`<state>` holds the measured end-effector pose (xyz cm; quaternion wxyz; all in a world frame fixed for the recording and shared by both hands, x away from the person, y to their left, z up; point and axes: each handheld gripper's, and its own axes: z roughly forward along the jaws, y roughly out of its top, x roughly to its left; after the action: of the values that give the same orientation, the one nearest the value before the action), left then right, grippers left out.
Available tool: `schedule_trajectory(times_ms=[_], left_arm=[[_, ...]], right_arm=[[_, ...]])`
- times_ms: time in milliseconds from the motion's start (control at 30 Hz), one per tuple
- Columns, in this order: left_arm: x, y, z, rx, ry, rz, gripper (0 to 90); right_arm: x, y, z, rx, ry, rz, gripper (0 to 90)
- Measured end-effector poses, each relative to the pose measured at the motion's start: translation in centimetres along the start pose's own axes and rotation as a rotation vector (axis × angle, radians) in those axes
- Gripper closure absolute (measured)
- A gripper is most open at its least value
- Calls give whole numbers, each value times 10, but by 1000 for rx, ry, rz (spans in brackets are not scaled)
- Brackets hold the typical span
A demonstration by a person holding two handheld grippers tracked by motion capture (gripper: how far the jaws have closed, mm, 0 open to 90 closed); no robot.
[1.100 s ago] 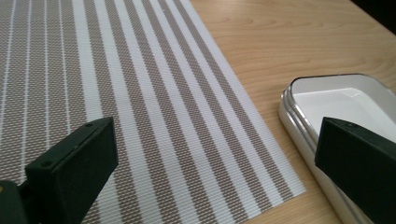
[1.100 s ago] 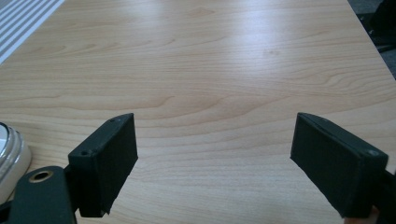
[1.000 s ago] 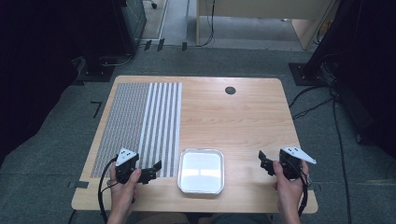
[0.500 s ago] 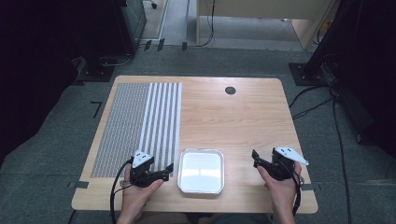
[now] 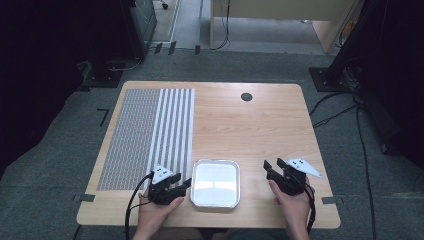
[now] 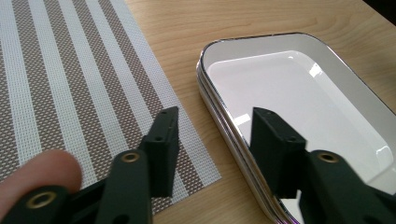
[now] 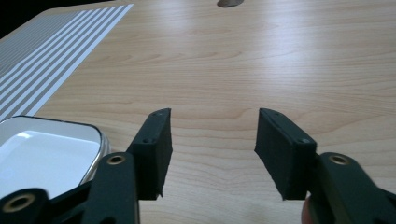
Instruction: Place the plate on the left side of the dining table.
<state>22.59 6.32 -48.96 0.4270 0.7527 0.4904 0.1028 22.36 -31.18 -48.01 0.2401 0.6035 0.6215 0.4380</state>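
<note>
High view: white rectangular enamel tray w/ a shiny metal rim sits low-centre of the frame on the light wooden tabletop, its left edge just beside the brown-and-white striped woven placemat, which fills the upper-left part of the tabletop. Left gripper is at the tray's left edge, lower left of centre; right gripper is to the tray's right, apart from it. Hands flank the tray from both sides, prob. to lift it as a pair. Small dark round grommet upper centre, far from the work.

Left gripper view: jaws have just been closing and now stand partway in, straddling the tray rim at lower centre: one jaw over the placemat corner, the other over the tray's white inside. Pads don't look pressed on the rim yet, so no grip. Straddling suits a pinch on the thin edge.

Right gripper view: jaws have just been closing too, about half-wide, nothing betw. them but bare wood. Tray corner sits lower left of the frame, outside the gap, so this side needs to shift toward the tray before any pinch.
</note>
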Motion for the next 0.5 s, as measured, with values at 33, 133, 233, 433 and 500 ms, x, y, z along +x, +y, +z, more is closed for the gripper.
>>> schedule_trajectory(times_ms=[33,133,233,433,500], left_arm=[[0,0,0,0,0,0,589],[1,-1,2,23,-19,-8,647],[0,-1,3,35,-33,-7,670],[-3,-2,5,51,-27,-5,731],[-4,-2,5,51,-26,-1,750]], right_arm=[[0,0,0,0,0,0,497],[8,-4,2,11,37,-5,554],[12,-5,4,15,69,4,575],[26,-10,10,79,137,11,616],[29,-13,12,85,164,31,644]])
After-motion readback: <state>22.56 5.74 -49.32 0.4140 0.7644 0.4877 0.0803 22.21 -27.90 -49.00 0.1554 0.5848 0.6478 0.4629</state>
